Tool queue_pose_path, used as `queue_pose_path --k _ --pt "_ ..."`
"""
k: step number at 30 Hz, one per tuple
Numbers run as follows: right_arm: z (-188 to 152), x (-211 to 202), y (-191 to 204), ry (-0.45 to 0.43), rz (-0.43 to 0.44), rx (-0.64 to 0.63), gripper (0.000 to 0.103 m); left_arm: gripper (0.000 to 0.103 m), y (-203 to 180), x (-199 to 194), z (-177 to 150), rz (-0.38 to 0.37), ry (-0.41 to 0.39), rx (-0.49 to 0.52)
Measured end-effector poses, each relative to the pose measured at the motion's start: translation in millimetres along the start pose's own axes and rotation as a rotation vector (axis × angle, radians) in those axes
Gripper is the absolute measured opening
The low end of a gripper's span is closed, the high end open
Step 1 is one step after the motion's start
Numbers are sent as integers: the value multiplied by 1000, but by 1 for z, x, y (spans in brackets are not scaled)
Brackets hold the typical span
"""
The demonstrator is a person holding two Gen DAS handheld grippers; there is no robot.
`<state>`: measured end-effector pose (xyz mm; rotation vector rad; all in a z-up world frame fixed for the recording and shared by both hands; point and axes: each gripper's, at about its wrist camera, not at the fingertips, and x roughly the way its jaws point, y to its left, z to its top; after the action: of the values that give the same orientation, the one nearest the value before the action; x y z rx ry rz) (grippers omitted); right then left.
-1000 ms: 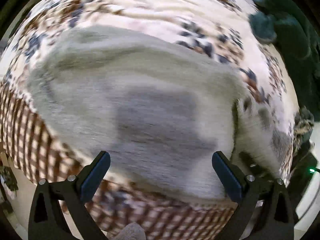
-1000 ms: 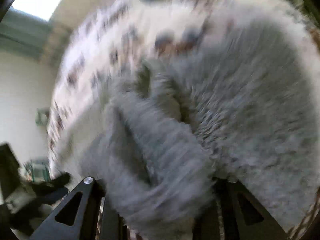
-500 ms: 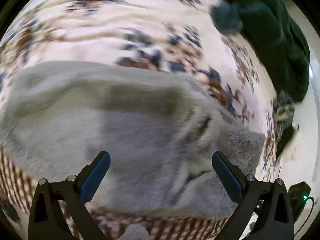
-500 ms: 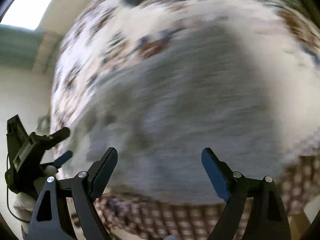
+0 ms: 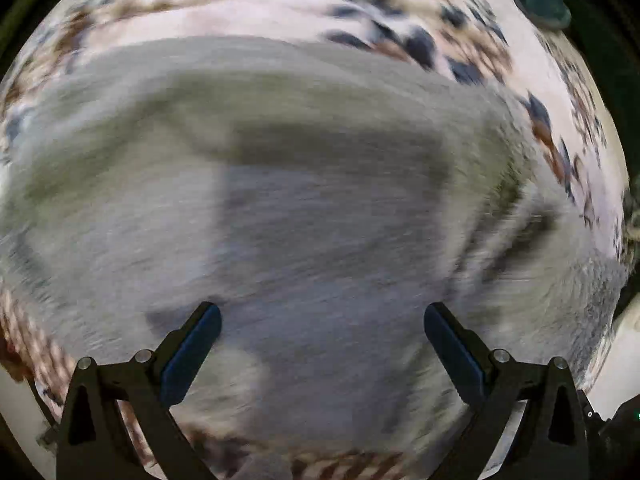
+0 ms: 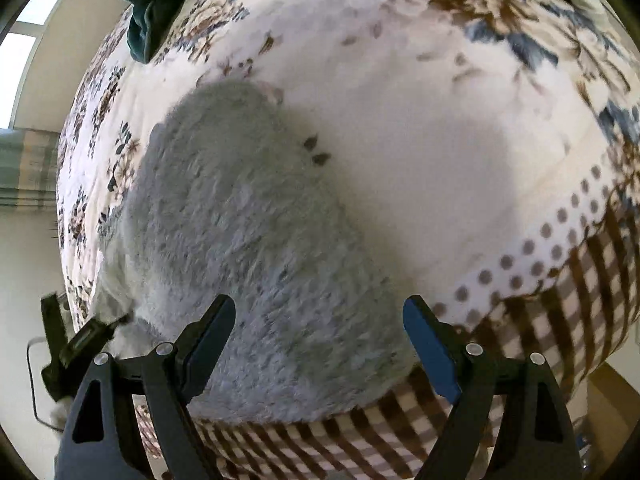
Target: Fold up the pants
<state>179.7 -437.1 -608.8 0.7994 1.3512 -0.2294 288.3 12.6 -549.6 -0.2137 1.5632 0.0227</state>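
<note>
The right gripper stands wide apart, its 2 blue-padded fingers spread at the bottom of the right wrist view with nothing pinched between them; it is released, hanging above the near end of the pants; whether the tips brush the pile I cannot tell. The left gripper is likewise spread wide and empty, its 2 fingers low in the left wrist view, poised over the middle of the same grey cloth; the picture there is smeared by motion, so contact cannot be judged.

The pants are a pale grey, fuzzy fleece; in the right wrist view they lie as a thick, rounded, elongated bundle running from the centre-left of the frame down to the bottom centre; the far end is rounded, and the near end reaches the checked border. In the left wrist view the pants fill most of the frame, with a darker shadow across the middle and a creased ridge toward the right.

They rest on a bedspread, cream with blue and brown flowers, a dotted band and a brown checked edge along the lower right; a dark green cloth lies at the upper left of the right wrist view, well apart from the pants.
</note>
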Motion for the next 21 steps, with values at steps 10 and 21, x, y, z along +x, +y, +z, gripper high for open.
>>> queue_pose_path --k 10,21 --pt "-3 11 20 30 -14 -24 88 101 -81 -8 -48 -73 34 208" --pt "17 10 27 39 -37 -59 88 54 -26 -29 -29 -196 -29 59"
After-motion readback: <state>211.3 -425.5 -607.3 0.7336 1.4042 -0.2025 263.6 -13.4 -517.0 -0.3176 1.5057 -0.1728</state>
